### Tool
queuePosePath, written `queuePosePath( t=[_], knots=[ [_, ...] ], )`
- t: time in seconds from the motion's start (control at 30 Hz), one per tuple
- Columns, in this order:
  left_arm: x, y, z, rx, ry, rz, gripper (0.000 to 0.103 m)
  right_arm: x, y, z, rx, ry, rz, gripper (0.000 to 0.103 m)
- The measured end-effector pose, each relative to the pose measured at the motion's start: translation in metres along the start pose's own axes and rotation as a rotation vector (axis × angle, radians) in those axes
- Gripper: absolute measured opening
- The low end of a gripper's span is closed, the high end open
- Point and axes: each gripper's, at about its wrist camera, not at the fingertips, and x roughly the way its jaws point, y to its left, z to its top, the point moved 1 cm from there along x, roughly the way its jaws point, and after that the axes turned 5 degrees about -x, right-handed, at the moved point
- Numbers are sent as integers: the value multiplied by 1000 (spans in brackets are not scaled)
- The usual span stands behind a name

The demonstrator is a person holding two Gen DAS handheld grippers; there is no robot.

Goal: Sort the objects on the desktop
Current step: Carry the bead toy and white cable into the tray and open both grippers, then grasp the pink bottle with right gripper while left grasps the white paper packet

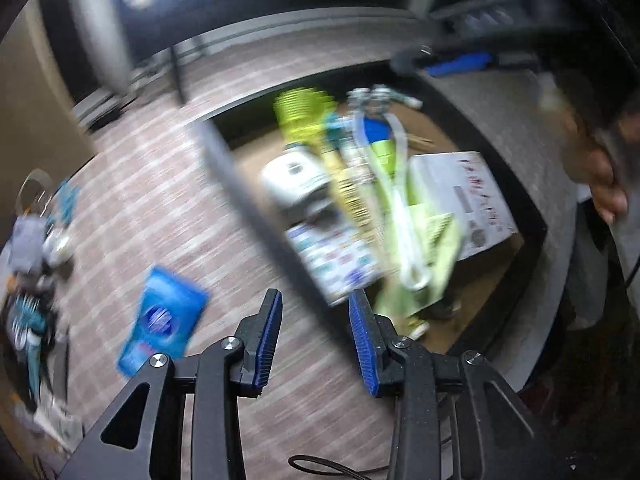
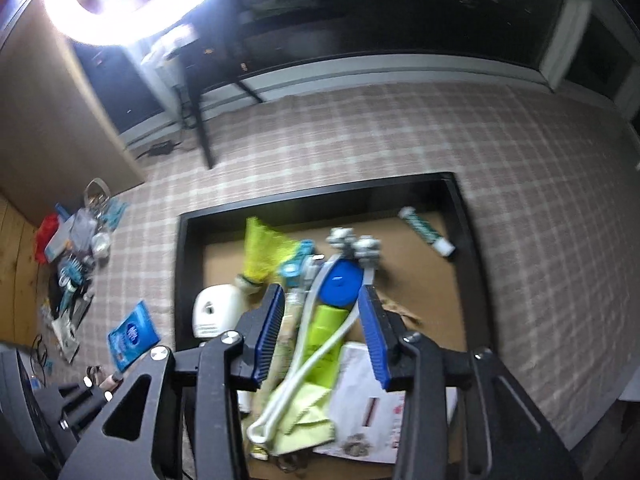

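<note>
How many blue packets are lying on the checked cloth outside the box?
1. The blue packet lies on the checked cloth, left of the black box. More could hide in the blurry pile farther left.

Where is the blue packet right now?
The blue packet lies on the checked cloth, left of the black tray in both views, outside it.

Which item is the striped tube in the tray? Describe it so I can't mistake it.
Start at the black-rimmed tray on the checked cloth. Look to its far right corner, away from the heap of items in the middle. The tube lies there alone on the brown floor, green-and-white striped with a white cap, touching nothing else.
</note>
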Motion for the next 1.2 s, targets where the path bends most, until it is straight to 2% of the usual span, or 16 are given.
queuePosePath(
  t=[0.4, 0.63, 0.73, 0.87, 1.03, 1.2],
  knots=[
    [-39, 159, -72, -358, -49, 166, 39, 28, 139, -19, -231, 40, 122, 45],
    [-58, 265, -143, -657, -77, 213, 39, 42, 198, -40, -328, 21, 191, 45],
    [-62, 295, -166, -742, -82, 217, 39, 49, 229, -54, -408, 59, 235, 45],
    [-63, 321, -179, -805, -90, 200, 39, 56, 274, -81, -576, 116, 283, 45],
    [-53, 334, -180, -836, -82, 164, 39, 63, 321, -117, -810, 171, 307, 45],
    [-36, 339, -176, -842, -58, 154, 39, 72, 348, -137, -977, 198, 277, 45]
  ],
)
